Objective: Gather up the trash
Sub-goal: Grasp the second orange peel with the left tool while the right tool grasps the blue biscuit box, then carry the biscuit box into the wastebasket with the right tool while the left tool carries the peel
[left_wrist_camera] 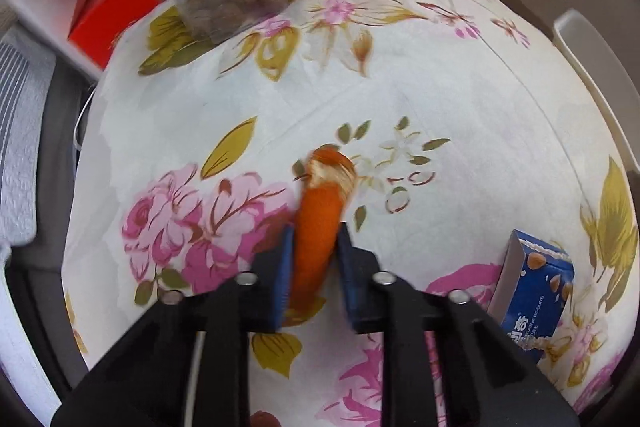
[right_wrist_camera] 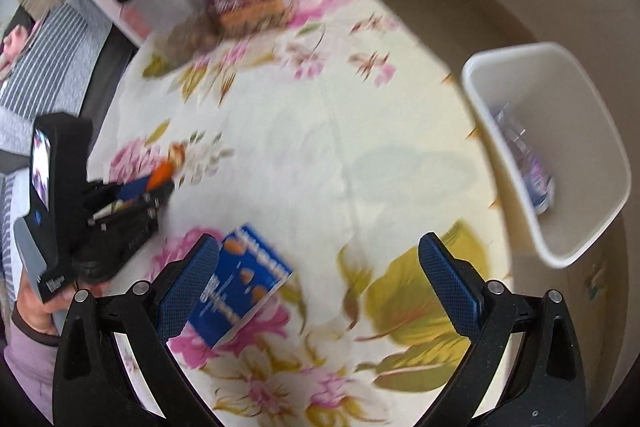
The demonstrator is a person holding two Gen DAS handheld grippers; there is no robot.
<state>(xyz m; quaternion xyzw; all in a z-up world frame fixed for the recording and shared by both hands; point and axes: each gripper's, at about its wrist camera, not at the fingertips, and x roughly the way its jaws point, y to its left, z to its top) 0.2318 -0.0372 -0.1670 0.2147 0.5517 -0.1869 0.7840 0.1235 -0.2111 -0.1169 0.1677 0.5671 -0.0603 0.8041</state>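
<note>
Surface: floral cloth-covered surface (left_wrist_camera: 420, 75), pink roses and olive leaves.
Trash: orange tapered carrot-like piece (left_wrist_camera: 316, 223) with a pale fibrous tip, held over the cloth.
Left claw (left_wrist_camera: 314, 255): pinching the orange piece between blue pads.
Right claw (right_wrist_camera: 320, 283): spread wide, above a blue cardboard biscuit box (right_wrist_camera: 236, 287).
Bin: white plastic bin (right_wrist_camera: 560, 131) beside the surface's edge, a crumpled wrapper inside.

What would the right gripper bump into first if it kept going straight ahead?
Probably just the flowery tablecloth. The right gripper is open, and the blue box sits off by its left finger, not in the middle. Depth is hard to judge here.
</note>
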